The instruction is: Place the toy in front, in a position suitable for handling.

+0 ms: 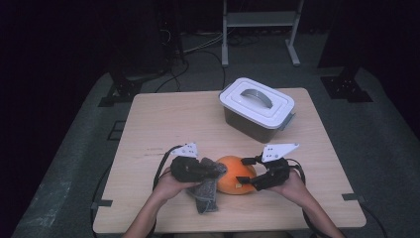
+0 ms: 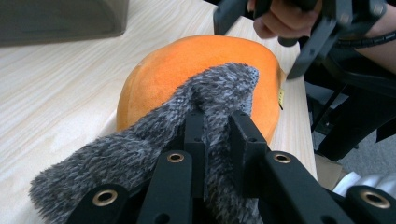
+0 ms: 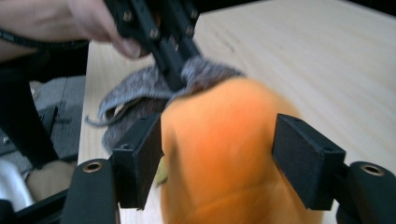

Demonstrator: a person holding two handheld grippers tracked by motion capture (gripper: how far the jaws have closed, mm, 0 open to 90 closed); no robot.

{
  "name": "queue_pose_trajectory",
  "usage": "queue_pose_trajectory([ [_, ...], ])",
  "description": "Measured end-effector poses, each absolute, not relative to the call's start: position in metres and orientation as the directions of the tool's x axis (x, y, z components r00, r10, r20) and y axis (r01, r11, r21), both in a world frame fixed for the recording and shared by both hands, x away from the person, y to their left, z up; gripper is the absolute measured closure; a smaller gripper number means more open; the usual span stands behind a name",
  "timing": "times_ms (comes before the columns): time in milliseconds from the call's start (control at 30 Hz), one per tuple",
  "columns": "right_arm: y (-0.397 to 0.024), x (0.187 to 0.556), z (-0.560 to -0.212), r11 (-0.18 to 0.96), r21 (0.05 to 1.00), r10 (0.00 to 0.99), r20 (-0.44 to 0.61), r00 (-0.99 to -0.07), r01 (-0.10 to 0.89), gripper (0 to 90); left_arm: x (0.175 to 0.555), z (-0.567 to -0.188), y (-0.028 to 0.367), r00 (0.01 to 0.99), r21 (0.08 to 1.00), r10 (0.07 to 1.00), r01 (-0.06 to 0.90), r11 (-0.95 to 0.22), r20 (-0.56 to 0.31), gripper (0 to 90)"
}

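Orange pumpkin-ish thing [image 1: 235,174] sits near the desk's [image 1: 163,124] front edge; left gripper [image 2: 217,126] fingers pinch a grey fuzzy cloth [image 2: 140,154] against it, right gripper [image 3: 219,154] fingers straddle it, apparently loosely.

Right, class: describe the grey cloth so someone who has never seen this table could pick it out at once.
Start at the wooden table and go to its near edge, where an orange pumpkin-like object sits between both hands. The grey cloth lies against its left side, pinched by the left hand-held gripper. It is the one soft, fuzzy thing there, unlike the smooth orange object and the lidded container.
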State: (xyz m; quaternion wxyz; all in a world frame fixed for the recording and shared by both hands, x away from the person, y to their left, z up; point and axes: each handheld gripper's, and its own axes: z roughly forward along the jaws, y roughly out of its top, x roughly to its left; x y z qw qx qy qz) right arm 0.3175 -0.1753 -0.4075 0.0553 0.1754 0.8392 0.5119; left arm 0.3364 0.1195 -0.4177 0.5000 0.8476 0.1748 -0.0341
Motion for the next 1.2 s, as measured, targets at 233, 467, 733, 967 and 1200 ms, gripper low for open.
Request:
queue_pose_trajectory([
  [233, -0.170, 0.319, -0.419, 0.506, 0.839, 0.331, 0.028, -0.943, 0.202, 48.2, 0.336, -0.419, 0.120, 0.939, 0.827, 0.269, 0.322, -0.460, -0.216, 78.7],
  [467, -0.184, 0.317, -0.422, 0.513, 0.839, 0.311, 0.018, -0.950, 0.183, 50.2, 0.337, -0.423, 0.123, 0.934, 0.814, 0.297, 0.327, -0.480, -0.201, 78.7],
  [733, -0.179, 0.310, -0.424, 0.526, 0.833, 0.256, 0.035, -0.966, 0.170, 51.3, 0.332, -0.414, 0.115, 0.943, 0.839, 0.263, 0.309, -0.447, -0.207, 78.6],
  [967, -0.181, 0.309, -0.407, 0.501, 0.847, 0.258, 0.052, -0.965, 0.179, 37.3, 0.329, -0.418, 0.111, 0.950, 0.823, 0.231, 0.299, -0.483, -0.209, 78.6],
  [1200, -0.173, 0.314, -0.422, 0.553, 0.804, 0.291, 0.059, -0.955, 0.219, 48.7, 0.328, -0.419, 0.109, 0.950, 0.820, 0.217, 0.304, -0.485, -0.224, 78.6],
])
